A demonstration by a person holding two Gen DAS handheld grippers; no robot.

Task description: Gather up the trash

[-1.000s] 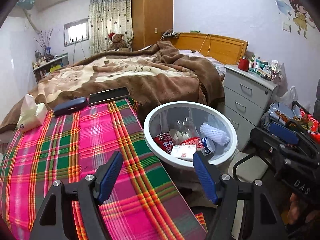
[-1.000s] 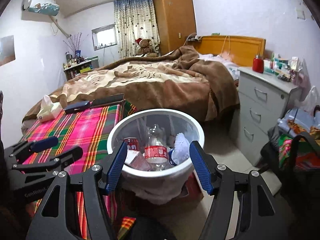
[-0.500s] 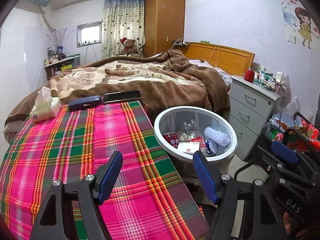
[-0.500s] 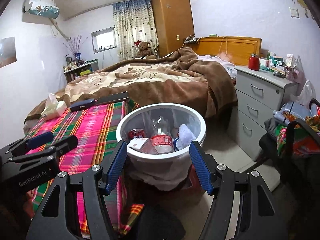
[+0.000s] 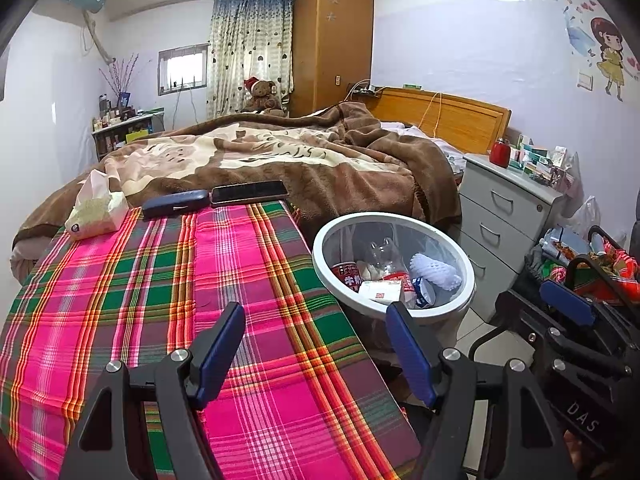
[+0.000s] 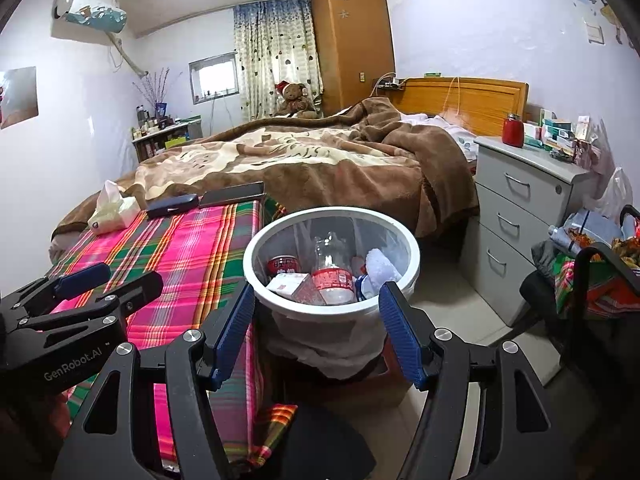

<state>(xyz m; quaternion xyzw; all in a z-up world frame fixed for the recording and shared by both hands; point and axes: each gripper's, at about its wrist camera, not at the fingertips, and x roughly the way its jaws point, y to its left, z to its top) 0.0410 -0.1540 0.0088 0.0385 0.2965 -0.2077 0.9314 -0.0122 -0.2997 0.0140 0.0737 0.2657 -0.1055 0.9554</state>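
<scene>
Fingers [image 5: 408,354] of the left gripper [image 5: 314,354] stand released and apart over the plaid cloth [image 5: 160,280], nothing between them. Off the cloth's right edge sits the white bin [image 5: 332,240], holding a clear bottle [image 5: 386,258] that stands neck up, a red can [image 5: 348,274] and a white box [image 5: 380,291].

From the right gripper [image 6: 318,328], its fingers [image 6: 400,332] likewise released and empty, the bin's rim [image 6: 256,248] lies just ahead; the bottle [image 6: 332,276] leans slightly, neck towards the bed [image 6: 320,160].
</scene>
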